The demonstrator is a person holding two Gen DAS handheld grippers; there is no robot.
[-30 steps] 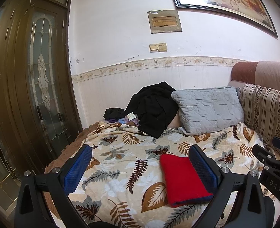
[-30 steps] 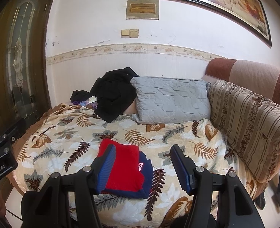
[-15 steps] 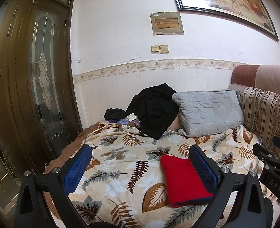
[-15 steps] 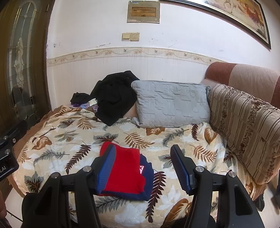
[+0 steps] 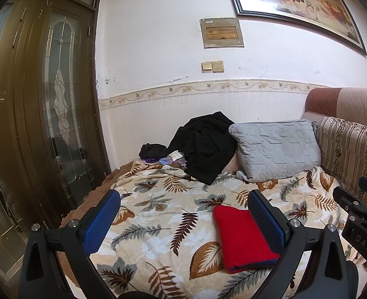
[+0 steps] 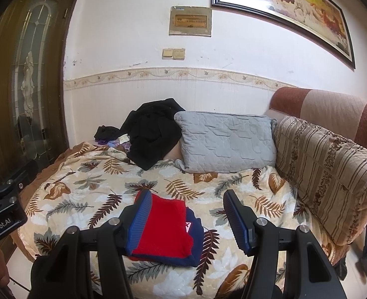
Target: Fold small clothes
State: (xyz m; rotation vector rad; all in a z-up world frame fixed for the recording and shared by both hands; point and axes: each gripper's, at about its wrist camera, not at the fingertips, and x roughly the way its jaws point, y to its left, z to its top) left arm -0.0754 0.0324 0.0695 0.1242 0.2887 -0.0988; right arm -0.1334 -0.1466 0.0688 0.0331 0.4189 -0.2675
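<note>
A folded red garment with navy trim [image 5: 243,239] lies flat on the leaf-print blanket [image 5: 163,214] near the bed's front edge; it also shows in the right wrist view [image 6: 168,226] with a navy layer under the red. My left gripper [image 5: 183,216] is open and empty, held back above the front of the bed, the garment beside its right finger. My right gripper [image 6: 187,219] is open and empty, the garment below its left finger.
A grey quilted pillow [image 5: 275,149], a heap of black clothes [image 5: 205,147] and small items lie at the bed's far end against the wall. A striped sofa back [image 6: 328,174] borders the right. A dark glass-panelled door [image 5: 46,124] stands left.
Both grippers have drawn slightly back and up from the bed. The garment lies still and both grippers stay open.
</note>
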